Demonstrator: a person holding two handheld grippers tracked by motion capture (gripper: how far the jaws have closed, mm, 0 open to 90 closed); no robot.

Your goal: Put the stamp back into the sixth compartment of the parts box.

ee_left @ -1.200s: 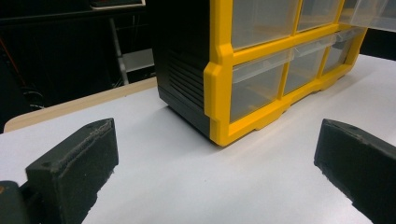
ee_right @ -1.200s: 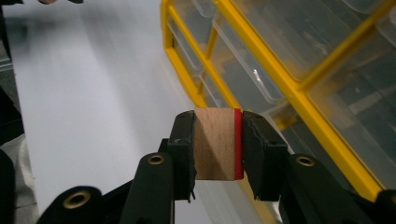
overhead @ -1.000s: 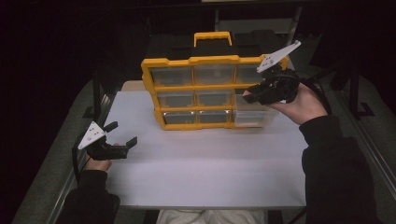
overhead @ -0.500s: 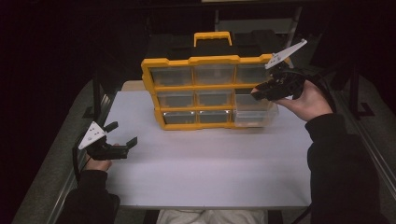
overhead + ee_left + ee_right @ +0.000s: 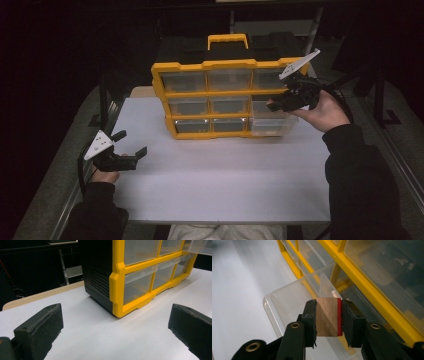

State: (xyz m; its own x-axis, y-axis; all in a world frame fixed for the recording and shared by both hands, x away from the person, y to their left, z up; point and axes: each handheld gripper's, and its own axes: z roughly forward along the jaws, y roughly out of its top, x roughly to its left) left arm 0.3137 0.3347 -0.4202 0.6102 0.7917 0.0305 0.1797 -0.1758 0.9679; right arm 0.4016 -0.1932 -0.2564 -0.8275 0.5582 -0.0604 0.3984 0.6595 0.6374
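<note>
Table (image 5: 220,195): white, flat top, with a strip of pale wood edge showing at its far left behind the white surface.

Drawer cabinet (image 5: 165,80): yellow frame, black body, yellow carry handle on top. Stands upright at the far middle of the table, front toward the person. Nine clear drawers in three rows of three. Also seen in the left gripper view (image 5: 117,290), from its lower left corner, black ribbed side visible.

Open drawer (image 5: 272,125): clear plastic, bottom row, right-hand column of the cabinet. Pulled out toward the person, projecting past the yellow frame. In the right gripper view (image 5: 287,302) it lies directly beneath and beyond the held block; contents cannot be made out.

Person: dark sleeves, forearms entering from the near edge.

Right claw (image 5: 274,104): held in the raised right hand at the right end of the cabinet, above the open drawer, grey three-cornered plate on top. In the right gripper view (image 5: 327,316) the jaws are closed tight on the block, one jaw against each side.

Left claw (image 5: 131,145): low over the table's left side, well apart from the cabinet, pointing toward it. In the left gripper view (image 5: 117,340) the jaws stand wide apart with nothing between them.

Block (image 5: 326,316): small, wooden, brown face, red layer along one side. Gripped in the right claw, above the open drawer.
</note>
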